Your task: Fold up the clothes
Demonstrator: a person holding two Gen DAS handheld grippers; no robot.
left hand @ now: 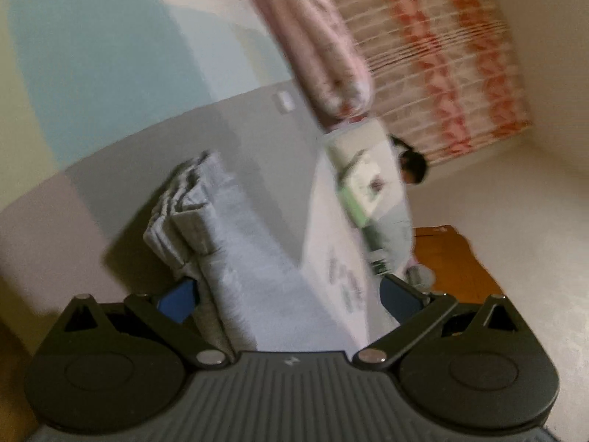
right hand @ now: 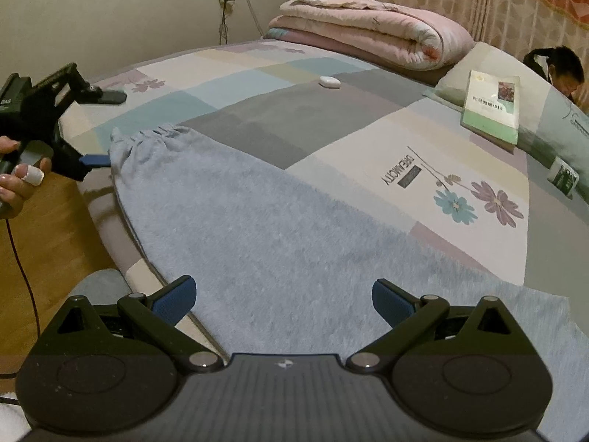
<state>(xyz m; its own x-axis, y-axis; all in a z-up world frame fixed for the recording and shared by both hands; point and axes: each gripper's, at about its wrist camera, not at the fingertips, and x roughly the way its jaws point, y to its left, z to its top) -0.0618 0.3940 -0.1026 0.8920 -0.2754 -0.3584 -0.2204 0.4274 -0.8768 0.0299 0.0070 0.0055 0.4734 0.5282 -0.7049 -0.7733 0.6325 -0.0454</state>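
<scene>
**Garment long axis runs between our two grippers, edge of bed**

The light blue fleece garment lies spread flat on the patchwork bedspread, along the near edge of the bed. Its gathered elastic end is on the left; the other end runs off under and past our right gripper. So the long axis goes left-to-right along the bed edge, roughly from one gripper to the other.

Left gripper: fingers wide apart, clamped on nothing. In the right wrist view one of its blue pads sits just at the gathered end, touching or nearly so; we can't tell which. The left wrist view is rolled and motion-blurred, but it shows the bunched end directly ahead, with fabric running in between the fingers.

Right gripper: fingers also wide apart, nothing held, hovering over the opposite stretch of the garment. Whether the pads touch the fleece isn't visible.

We see no fold line across the fabric in the right view. Our read: each gripper is nearest its own end, so any fold along the long axis means the left takes the gathered end and the right takes its side.

Farther out: a green book on a pillow, a rolled pink quilt, and a small white object, all well apart from the garment.
</scene>
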